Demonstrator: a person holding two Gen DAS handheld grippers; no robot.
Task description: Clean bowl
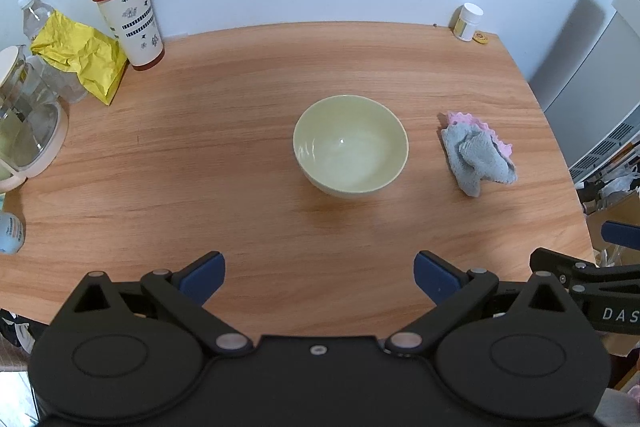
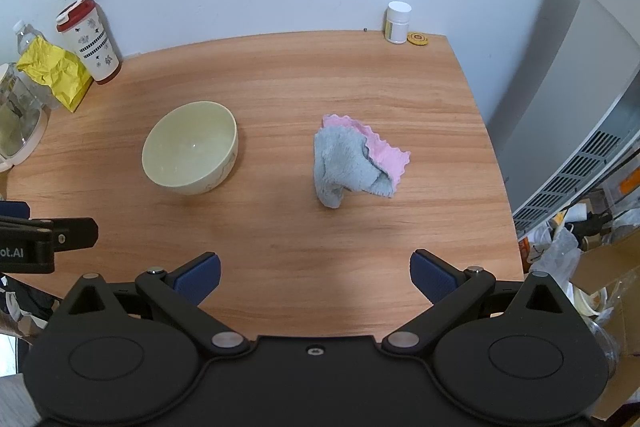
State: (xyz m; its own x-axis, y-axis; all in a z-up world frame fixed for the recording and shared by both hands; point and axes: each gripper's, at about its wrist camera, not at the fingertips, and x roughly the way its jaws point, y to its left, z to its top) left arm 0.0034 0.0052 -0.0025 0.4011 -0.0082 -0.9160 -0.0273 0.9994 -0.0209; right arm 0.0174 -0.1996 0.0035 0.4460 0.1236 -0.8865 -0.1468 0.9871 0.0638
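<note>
A wooden desk (image 1: 240, 155) stands against a pale wall and carries everything here. Above its near edge hang the two grippers side by side. The left gripper (image 1: 319, 277) has its blue-padded fingers (image 1: 202, 277) spread wide with nothing between them, and the right gripper (image 2: 315, 277) is likewise released, its fingers (image 2: 434, 279) wide apart and empty.

At the desk's left edge sits a clear glass jug (image 1: 24, 131) with a white base. Behind it, toward the far left corner, are a crumpled yellow bag (image 1: 80, 63), a water bottle (image 1: 34, 13) and a white tumbler (image 1: 128, 15) with a red lid, upright by the wall.

The pale green bowl (image 1: 351, 145) stands upright near the middle of the desk, well apart from both grippers. To its right, not touching it, lies a crumpled grey and pink cloth (image 2: 352, 161).

At the far right corner stand a small white pill bottle (image 2: 398, 23) and, just beside it, a yellow disc (image 2: 417, 38).
</note>
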